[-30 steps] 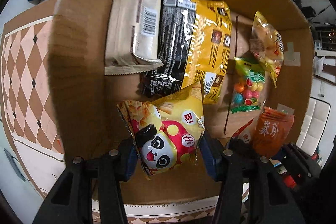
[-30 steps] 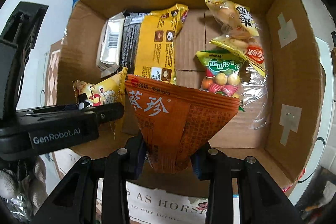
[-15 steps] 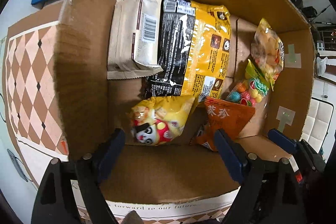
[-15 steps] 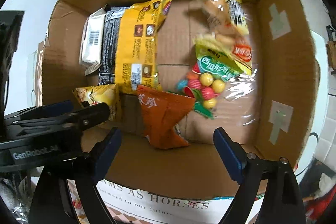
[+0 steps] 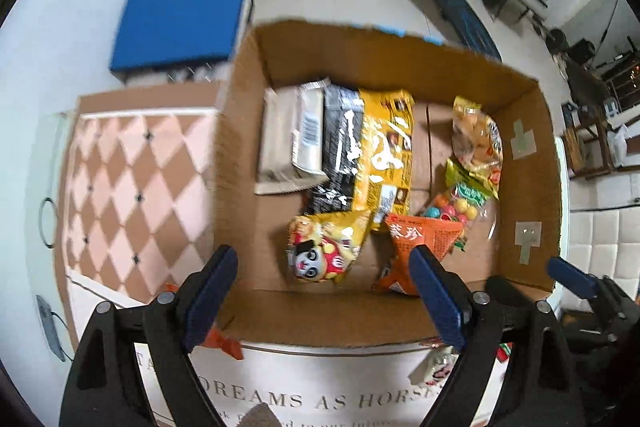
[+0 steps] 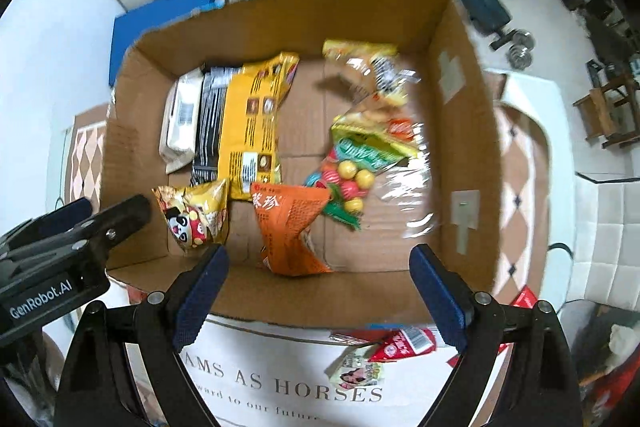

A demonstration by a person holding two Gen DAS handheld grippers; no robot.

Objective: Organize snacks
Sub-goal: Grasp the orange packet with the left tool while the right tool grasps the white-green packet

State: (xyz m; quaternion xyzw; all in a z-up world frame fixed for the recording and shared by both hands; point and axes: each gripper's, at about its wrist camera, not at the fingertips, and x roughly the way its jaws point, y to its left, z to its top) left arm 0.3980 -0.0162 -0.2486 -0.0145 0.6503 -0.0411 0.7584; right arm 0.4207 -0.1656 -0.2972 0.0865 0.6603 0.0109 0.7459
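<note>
Two snack bags lie loose by the near wall of the cardboard box (image 5: 248, 323): our panda bag (image 5: 320, 251) toward the near-left corner, the orange bag (image 5: 420, 247) just right of it. Behind them the yellow bag (image 5: 384, 155) and beige pack (image 5: 288, 143) lie along the left wall, the candy bag (image 5: 456, 207) toward the right. Our left gripper (image 5: 324, 303) stands wide and empty; our right gripper (image 6: 320, 291) is opening, nothing between its jaws.

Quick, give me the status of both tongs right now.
Left tongs: open, holding nothing, above the panda snack bag.
Right tongs: jaws opening, nothing between them; orange packet lies in the cardboard box.
</note>
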